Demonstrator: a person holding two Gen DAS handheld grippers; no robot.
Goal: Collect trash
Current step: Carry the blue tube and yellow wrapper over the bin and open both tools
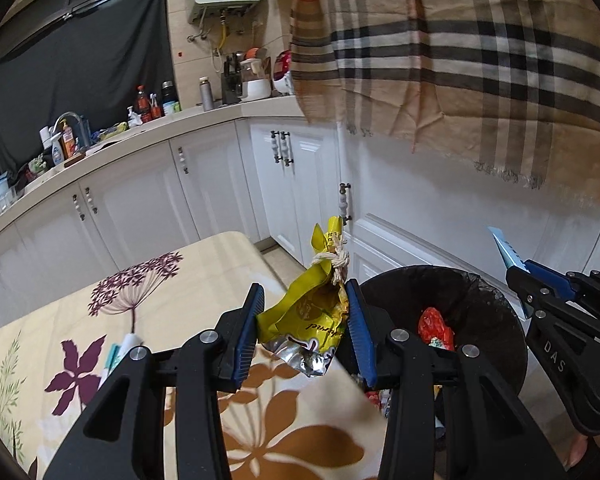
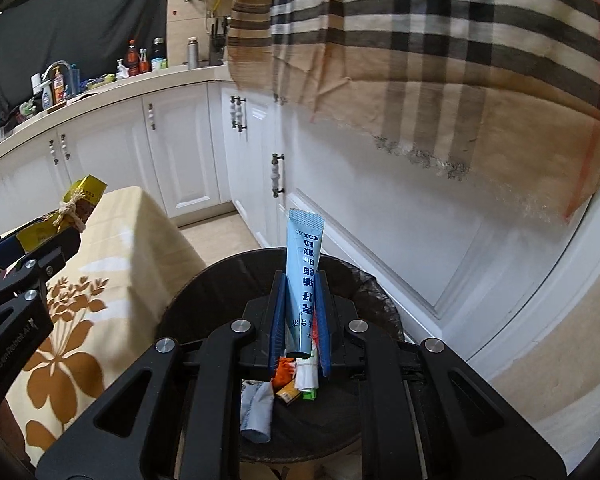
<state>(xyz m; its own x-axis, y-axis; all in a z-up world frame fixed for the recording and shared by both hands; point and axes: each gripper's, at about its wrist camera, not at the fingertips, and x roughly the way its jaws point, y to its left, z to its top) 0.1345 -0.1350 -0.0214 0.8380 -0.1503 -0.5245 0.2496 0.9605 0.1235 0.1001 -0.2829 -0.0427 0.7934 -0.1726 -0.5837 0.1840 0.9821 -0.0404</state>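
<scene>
My left gripper (image 1: 305, 320) is shut on a crumpled yellow snack bag (image 1: 306, 318) whose neck is tied with pale string; it hangs over the table's right edge, beside the bin. That same bag (image 2: 80, 194) shows at the left of the right wrist view. My right gripper (image 2: 302, 312) is shut on a light blue tube (image 2: 303, 276) with dark blue print, standing upright directly over the black bin (image 2: 216, 280). In the left wrist view the tube (image 1: 506, 250) pokes up from the right gripper, above the bin (image 1: 496, 312). Several wrappers lie inside the bin.
A table with a cream floral cloth (image 1: 100, 320) stands left of the bin. White cabinets (image 1: 140, 204) line the walls, with a cluttered counter (image 1: 112, 136) above. A plaid cloth (image 1: 460, 52) hangs over the wall at upper right. A white and teal item (image 1: 118, 354) lies on the table.
</scene>
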